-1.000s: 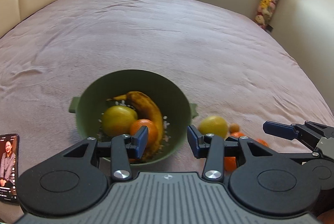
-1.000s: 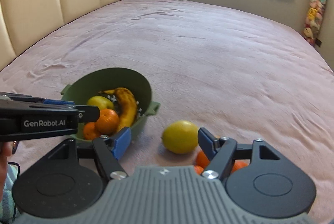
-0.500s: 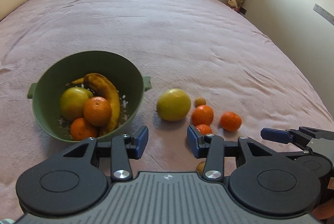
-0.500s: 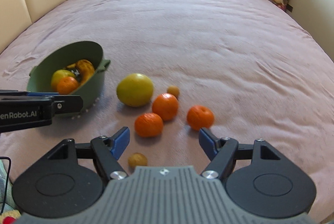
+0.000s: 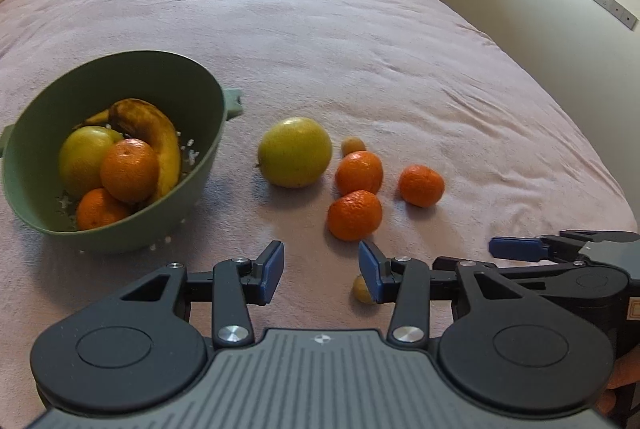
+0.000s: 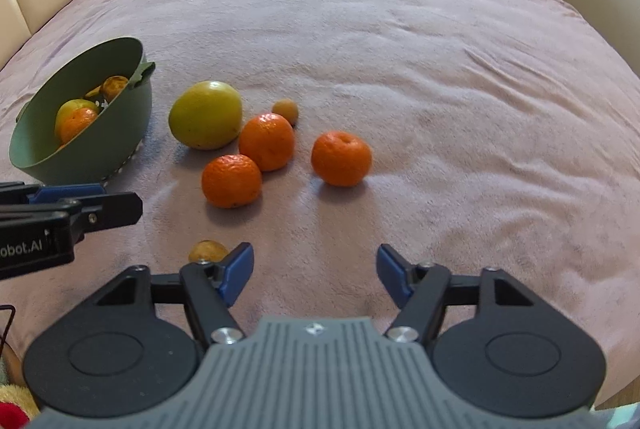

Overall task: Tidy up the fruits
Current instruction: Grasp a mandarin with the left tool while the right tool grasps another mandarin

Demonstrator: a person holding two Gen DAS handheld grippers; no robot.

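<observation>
Fruits, loose lot on pink bedspread, w/ bowl alongside; L gripper: jaws part-open, nothing betw. pads, touching nothing; hovers over bare cloth just short of the fruit; R gripper: jaws spread wider than L's, have just been closing in, nothing betw. them, no contact w/ any fruit.

Small brown-yellow fruit: lies on cloth just beside L gripper's right-hand finger, partly hidden behind it; in R view it sits just past R gripper's left-hand fingertip; touching or not, can't tell.

Container: green colander bowl, side handles, tilted slightly, at left of the loose group; contents: banana, browned; yellow-green apple; 2 mandarins, upper resting against banana, lower at near wall.

Loose on bedspread, right of bowl: lg. yellow-green fruit; 3 mandarins: far, near, these two touching; right one apart; small tan fruit behind far mandarin.
</observation>
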